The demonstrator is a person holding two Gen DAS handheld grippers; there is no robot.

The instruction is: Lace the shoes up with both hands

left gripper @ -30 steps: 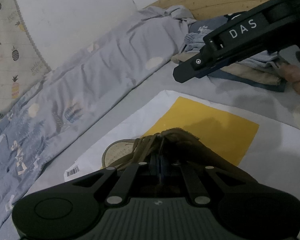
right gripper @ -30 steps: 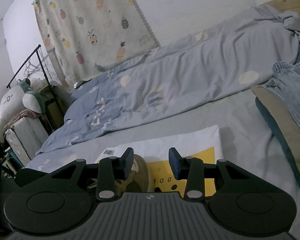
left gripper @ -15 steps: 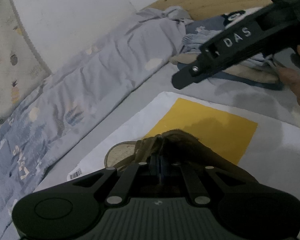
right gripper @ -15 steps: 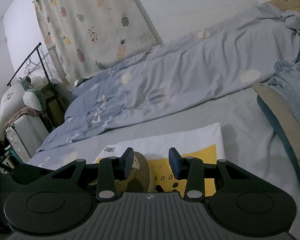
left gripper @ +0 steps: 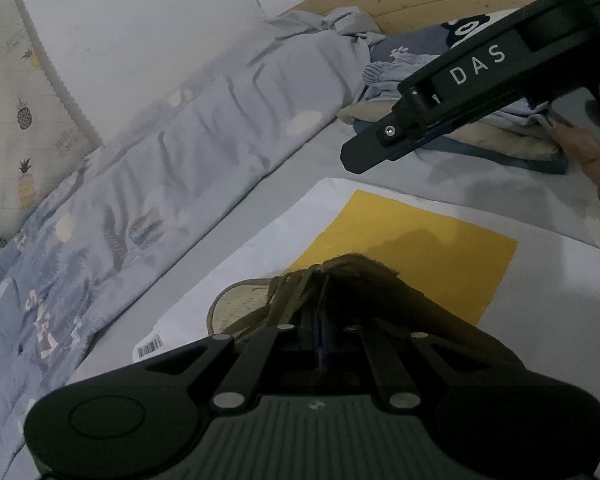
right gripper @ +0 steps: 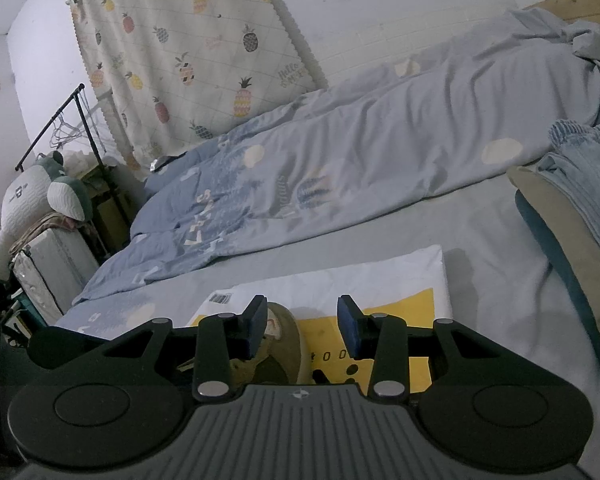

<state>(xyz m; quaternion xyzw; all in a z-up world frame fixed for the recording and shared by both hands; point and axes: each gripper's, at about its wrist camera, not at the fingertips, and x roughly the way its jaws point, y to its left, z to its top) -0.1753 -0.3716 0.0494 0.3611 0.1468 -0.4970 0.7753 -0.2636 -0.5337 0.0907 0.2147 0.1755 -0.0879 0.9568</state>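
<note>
An olive-brown shoe [left gripper: 240, 308] lies on a white and yellow plastic bag [left gripper: 420, 240] on the bed. My left gripper [left gripper: 316, 292] sits right over the shoe's top, its fingers pressed together. Olive laces [left gripper: 284, 292] run taut up to its tips, so it looks shut on the shoelace. The right gripper's body [left gripper: 476, 68] hangs above and to the right, held by a hand [left gripper: 596, 160]. In the right wrist view my right gripper [right gripper: 302, 320] stands open with nothing between its blue pads [right gripper: 350, 330]. The shoe's toe [right gripper: 288, 332] shows below, between them.
A rumpled blue quilt [right gripper: 340, 168] lies along the wall behind the bag [right gripper: 380, 280]. Folded clothes [right gripper: 580, 184] are stacked at the right. A pineapple curtain [right gripper: 188, 60], a clothes rack [right gripper: 60, 120] and a plush toy [right gripper: 40, 196] stand at the left, off the bed.
</note>
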